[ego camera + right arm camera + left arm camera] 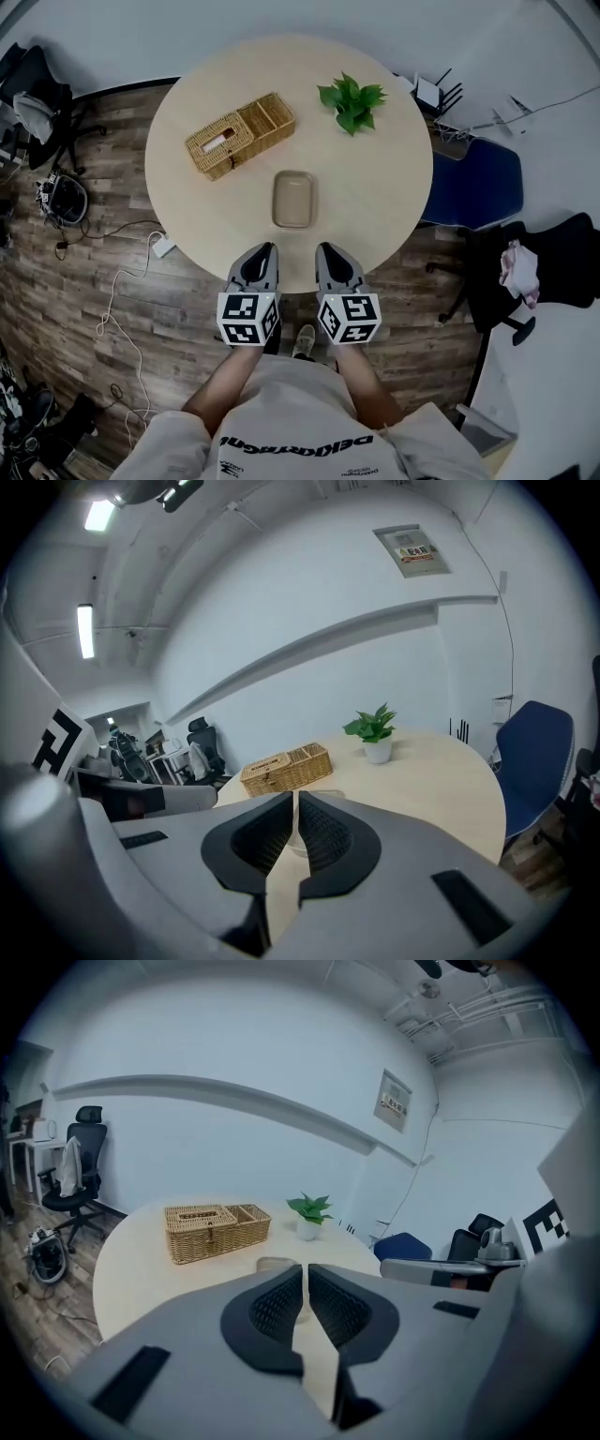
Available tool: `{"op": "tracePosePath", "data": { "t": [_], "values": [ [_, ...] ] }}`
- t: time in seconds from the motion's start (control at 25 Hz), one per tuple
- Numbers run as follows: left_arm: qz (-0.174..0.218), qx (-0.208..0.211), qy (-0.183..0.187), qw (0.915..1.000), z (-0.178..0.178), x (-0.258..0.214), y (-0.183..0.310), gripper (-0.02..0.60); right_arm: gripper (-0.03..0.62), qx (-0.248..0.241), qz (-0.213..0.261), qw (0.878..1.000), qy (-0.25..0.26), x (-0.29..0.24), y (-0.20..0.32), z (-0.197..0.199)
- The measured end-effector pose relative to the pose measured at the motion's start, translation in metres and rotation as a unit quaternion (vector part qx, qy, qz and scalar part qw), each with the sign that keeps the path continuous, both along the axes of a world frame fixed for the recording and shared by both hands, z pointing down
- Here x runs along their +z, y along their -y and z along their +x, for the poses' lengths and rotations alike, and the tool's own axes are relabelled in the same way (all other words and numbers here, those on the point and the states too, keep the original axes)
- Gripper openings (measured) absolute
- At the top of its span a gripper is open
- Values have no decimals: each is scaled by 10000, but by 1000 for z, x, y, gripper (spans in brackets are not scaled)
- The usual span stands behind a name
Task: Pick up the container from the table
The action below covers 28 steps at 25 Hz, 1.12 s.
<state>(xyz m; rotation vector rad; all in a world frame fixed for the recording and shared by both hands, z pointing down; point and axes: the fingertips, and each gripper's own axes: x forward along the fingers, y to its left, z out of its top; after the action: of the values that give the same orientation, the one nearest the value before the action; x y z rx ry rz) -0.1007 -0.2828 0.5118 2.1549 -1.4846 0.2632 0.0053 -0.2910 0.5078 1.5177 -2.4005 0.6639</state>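
A small beige rectangular container [292, 199] lies empty on the round light-wood table [375, 216], near its front middle. My left gripper [264, 248] and right gripper [323, 248] hover side by side over the table's near edge, just short of the container, both shut with nothing between the jaws. In the left gripper view the container [272, 1264] peeks out just above the closed left gripper [305, 1269]. In the right gripper view the right gripper [294, 799] hides nearly all of it.
A wicker basket box [240, 135] stands at the table's back left, a small potted plant [352, 101] at the back right. A blue chair [473, 183] is beside the table on the right, black office chairs [37, 94] to the left, cables [131, 281] on the wooden floor.
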Motion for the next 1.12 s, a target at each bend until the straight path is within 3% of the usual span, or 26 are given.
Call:
{"op": "tracePosePath", "data": {
  "t": [0.08, 0.48, 0.76, 1.12],
  "values": [
    [-104, 29, -50, 9999, -2, 9, 16, 56, 35, 58, -95, 9999, 8, 9, 14, 0],
    [-585, -43, -143, 9982, -14, 64, 71, 119, 114, 172, -653, 9974, 241, 63, 63, -3],
    [-886, -51, -190, 9959, -14, 98, 95, 142, 160, 129, -990, 9949, 128, 100, 89, -7],
    [-1180, -53, -132, 9929, -11, 135, 124, 164, 167, 290, -1235, 9919, 23, 135, 120, -6]
  ]
}}
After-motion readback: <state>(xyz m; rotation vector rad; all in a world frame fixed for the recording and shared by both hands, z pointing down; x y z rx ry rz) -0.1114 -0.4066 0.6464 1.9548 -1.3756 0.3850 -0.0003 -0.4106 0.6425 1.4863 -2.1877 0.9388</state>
